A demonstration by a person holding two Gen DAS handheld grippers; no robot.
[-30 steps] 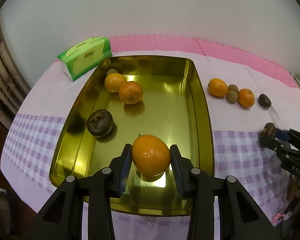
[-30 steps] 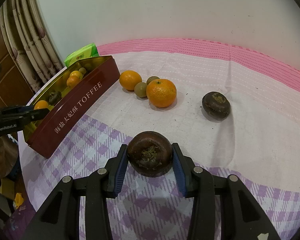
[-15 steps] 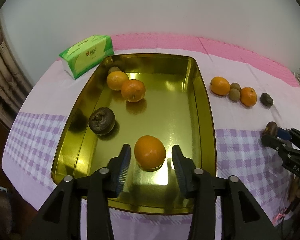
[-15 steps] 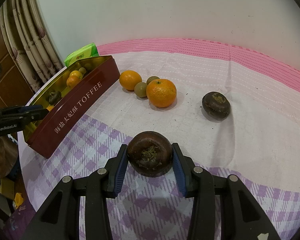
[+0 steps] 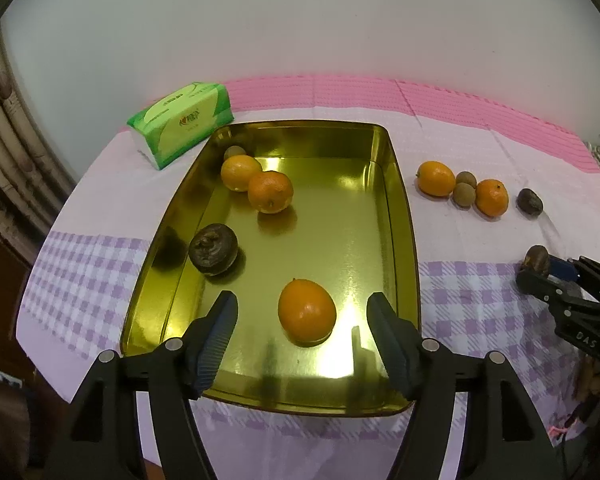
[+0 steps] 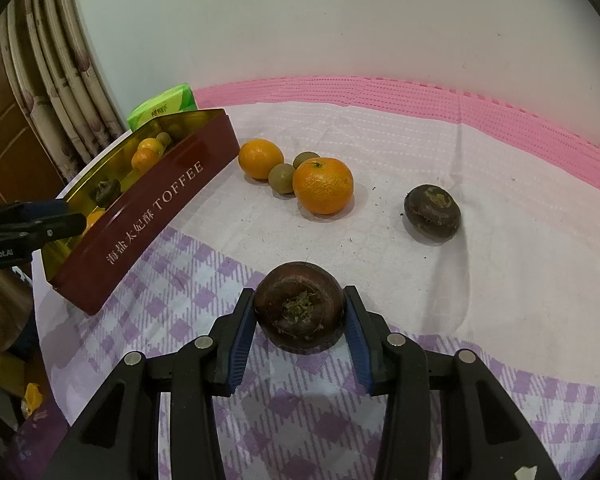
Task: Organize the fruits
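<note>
1. Your left gripper [image 5: 302, 336] hangs over the near end of the gold rectangular metal tin [image 5: 396, 216]; its fingers [image 5: 216, 336] are opening, clear of the round orange fruit [image 5: 307, 309] that sits between them on the tin floor.
2. Deeper in the tin lie a dark brown wrinkled fruit [image 5: 213, 249], two more oranges [image 5: 270, 191] and a small brown-green fruit [image 5: 233, 152].
3. Your right gripper [image 6: 300, 322] pinches a dark brown round fruit [image 6: 299, 306] over the purple-checked cloth on the bench [image 6: 440, 152], right of the tin.
4. Right of the tin, farther back, sit two oranges [image 6: 323, 185], two small greenish fruits [image 6: 281, 177] and another dark fruit [image 6: 432, 212].
</note>
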